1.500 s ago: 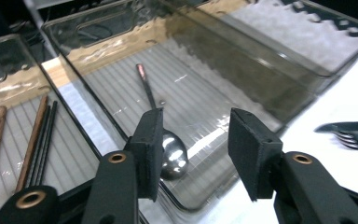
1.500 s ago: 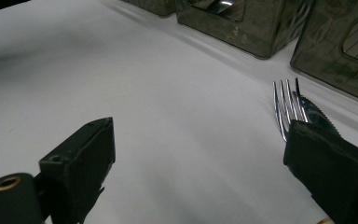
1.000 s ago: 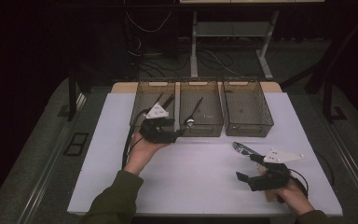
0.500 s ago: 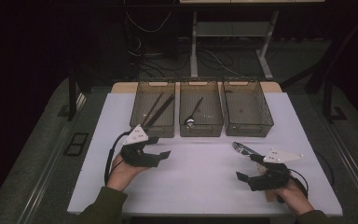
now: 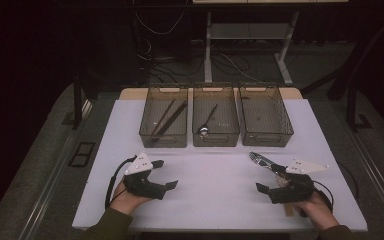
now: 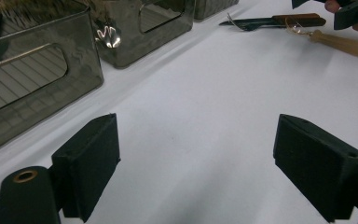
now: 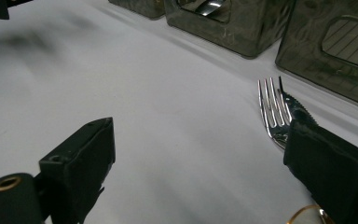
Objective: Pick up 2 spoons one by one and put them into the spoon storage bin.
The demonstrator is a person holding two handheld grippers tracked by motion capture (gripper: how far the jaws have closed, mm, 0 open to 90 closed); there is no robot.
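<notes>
My left gripper hangs low over the white table, its jaws just opened wide with nothing between them. My right gripper is also spread and empty, resting beside the silver fork and the dark serrated knife, which lie side by side on the table in front of the empty right-hand smoky plastic bin. The left bin already holds dark chopsticks and the middle bin a metal spoon. I judge the sorting about half done: fork and knife are left.
</notes>
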